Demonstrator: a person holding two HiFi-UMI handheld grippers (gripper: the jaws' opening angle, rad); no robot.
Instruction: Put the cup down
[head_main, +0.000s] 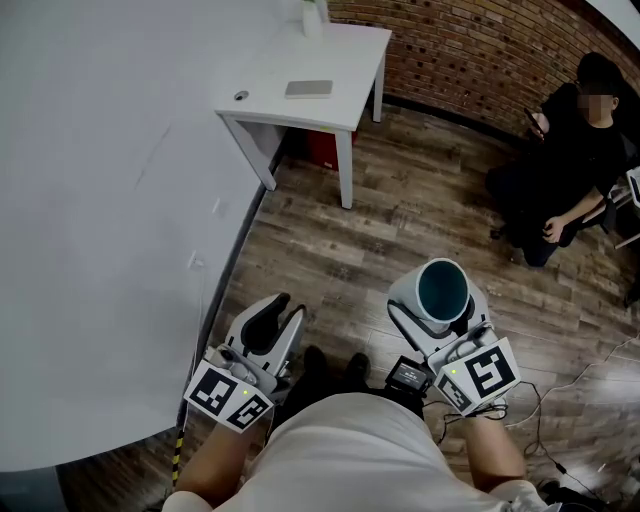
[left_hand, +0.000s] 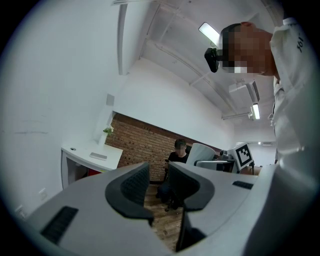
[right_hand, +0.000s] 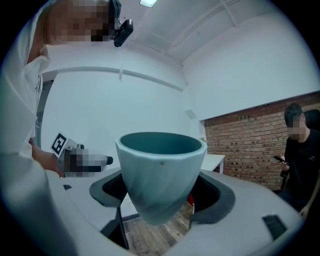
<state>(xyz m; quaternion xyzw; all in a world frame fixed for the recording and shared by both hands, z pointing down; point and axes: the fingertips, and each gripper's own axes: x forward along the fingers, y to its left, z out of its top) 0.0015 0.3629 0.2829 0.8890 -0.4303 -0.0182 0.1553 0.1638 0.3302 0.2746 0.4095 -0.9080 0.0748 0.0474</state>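
Observation:
A pale blue-green cup (right_hand: 160, 170) with a darker teal inside stands upright between the dark pads of my right gripper (right_hand: 161, 194), which is shut on its lower body. From the head view the cup (head_main: 443, 287) shows its round mouth above the wood floor, with the right gripper (head_main: 440, 303) held out in front of my body. My left gripper (head_main: 287, 307) is level beside it at the left. In the left gripper view its jaws (left_hand: 159, 176) stand a little apart with nothing between them, and the cup (left_hand: 200, 153) shows far off to the right.
A white table (head_main: 345, 60) stands ahead against the brick wall (head_main: 470, 45), bearing a flat grey object (head_main: 308, 88) and a small round item (head_main: 241, 96). A white wall (head_main: 100, 200) runs along the left. A person (head_main: 575, 150) sits at the right. Cables (head_main: 585, 378) lie on the floor.

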